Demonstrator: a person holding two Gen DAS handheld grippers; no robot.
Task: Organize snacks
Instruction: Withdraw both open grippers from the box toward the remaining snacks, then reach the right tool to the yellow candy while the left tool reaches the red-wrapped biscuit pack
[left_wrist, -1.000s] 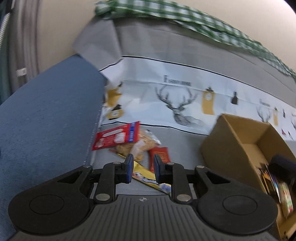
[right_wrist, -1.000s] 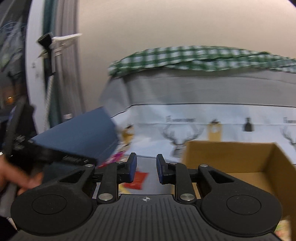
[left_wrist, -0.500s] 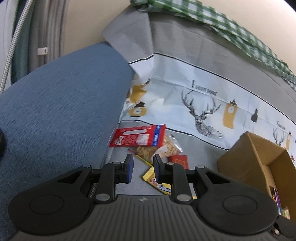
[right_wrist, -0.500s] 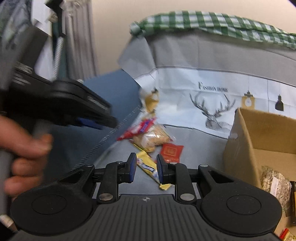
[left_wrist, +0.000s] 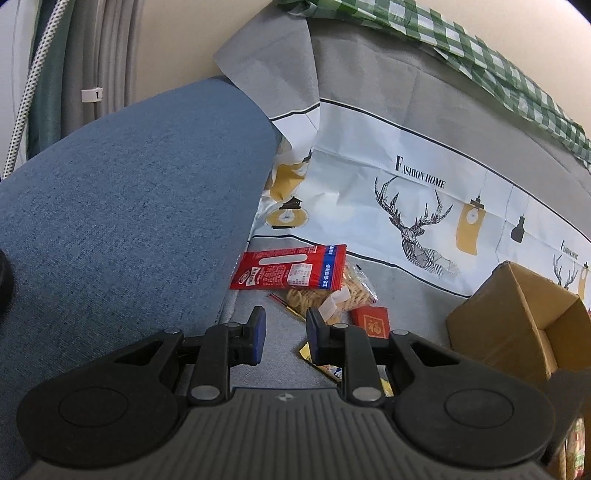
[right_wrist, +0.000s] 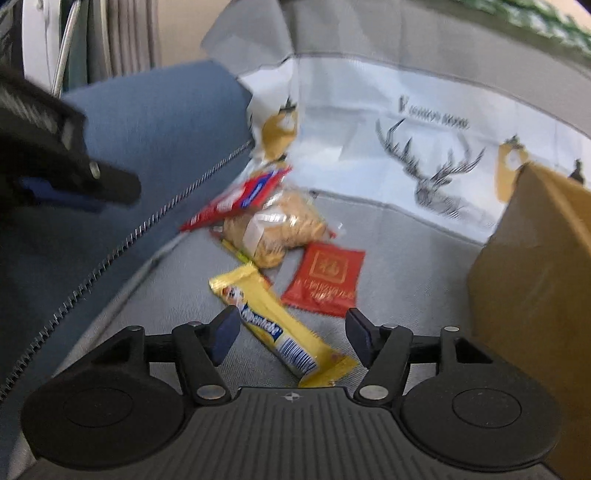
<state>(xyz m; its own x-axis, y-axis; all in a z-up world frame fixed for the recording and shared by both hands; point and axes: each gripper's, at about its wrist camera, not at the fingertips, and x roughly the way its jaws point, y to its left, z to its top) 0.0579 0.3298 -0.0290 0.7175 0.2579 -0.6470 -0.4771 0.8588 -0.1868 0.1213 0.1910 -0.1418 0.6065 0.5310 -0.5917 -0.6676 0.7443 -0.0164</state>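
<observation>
Several snacks lie on the grey cloth: a long red packet (left_wrist: 291, 271) (right_wrist: 240, 197), a clear bag of biscuits (left_wrist: 325, 295) (right_wrist: 273, 225), a small red sachet (left_wrist: 373, 321) (right_wrist: 327, 277) and a yellow bar (right_wrist: 273, 321) (left_wrist: 325, 365). My right gripper (right_wrist: 291, 336) hangs low over the yellow bar. Its jaws are opening, the bar lies between them, and the pads do not touch it. My left gripper (left_wrist: 284, 334) hovers just short of the red packet, jaws a little apart with nothing between them. One of its fingers (right_wrist: 114, 182) shows at the left of the right wrist view.
An open cardboard box (left_wrist: 517, 325) (right_wrist: 535, 277) stands right of the snacks with packets inside. A blue cushion (left_wrist: 129, 203) rises on the left. A deer-print cloth (left_wrist: 406, 206) and a green checked cloth (left_wrist: 480, 55) cover the backrest behind.
My right gripper has swung down from facing the backrest to just above the yellow bar, and its jaws have gone from nearly shut to wide. The left gripper shifted slightly towards the cushion.
</observation>
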